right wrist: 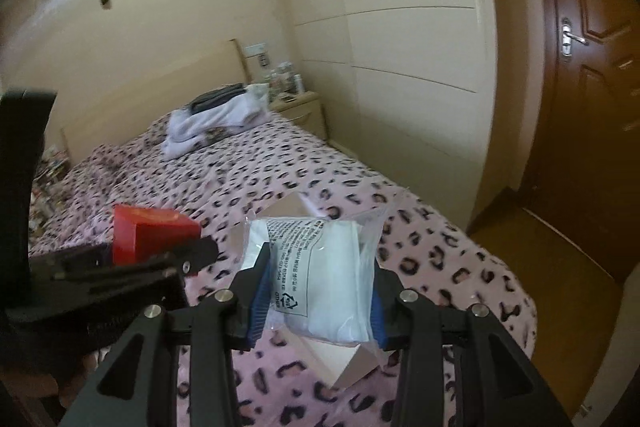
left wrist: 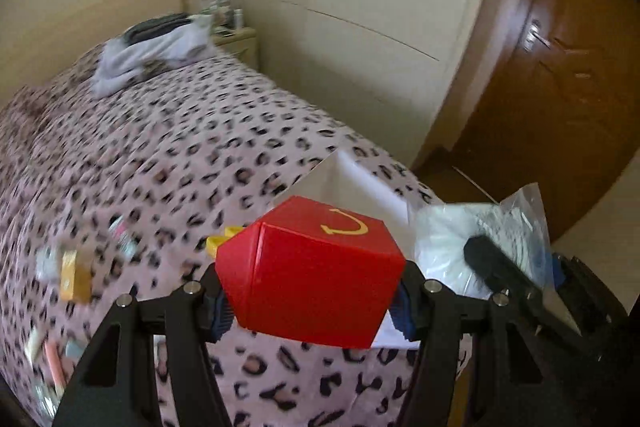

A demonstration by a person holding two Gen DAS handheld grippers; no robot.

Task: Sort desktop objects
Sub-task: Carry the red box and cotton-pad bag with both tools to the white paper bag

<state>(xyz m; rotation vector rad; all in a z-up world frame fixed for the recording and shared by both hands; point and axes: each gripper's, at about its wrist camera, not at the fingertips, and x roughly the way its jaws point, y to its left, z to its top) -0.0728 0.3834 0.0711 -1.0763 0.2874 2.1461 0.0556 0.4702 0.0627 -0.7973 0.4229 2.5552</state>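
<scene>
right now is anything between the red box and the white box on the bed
Nothing visible does. The left gripper is shut on the red box and holds it above the bed, with the open white box just beyond it. The right gripper holds a plastic bag alongside, not between them.

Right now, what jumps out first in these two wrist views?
The red box with a yellow mark on top, clamped between the left gripper's fingers above the leopard-print bedspread. Beside it, the right gripper grips a clear bag of white material over a white open box.
</scene>
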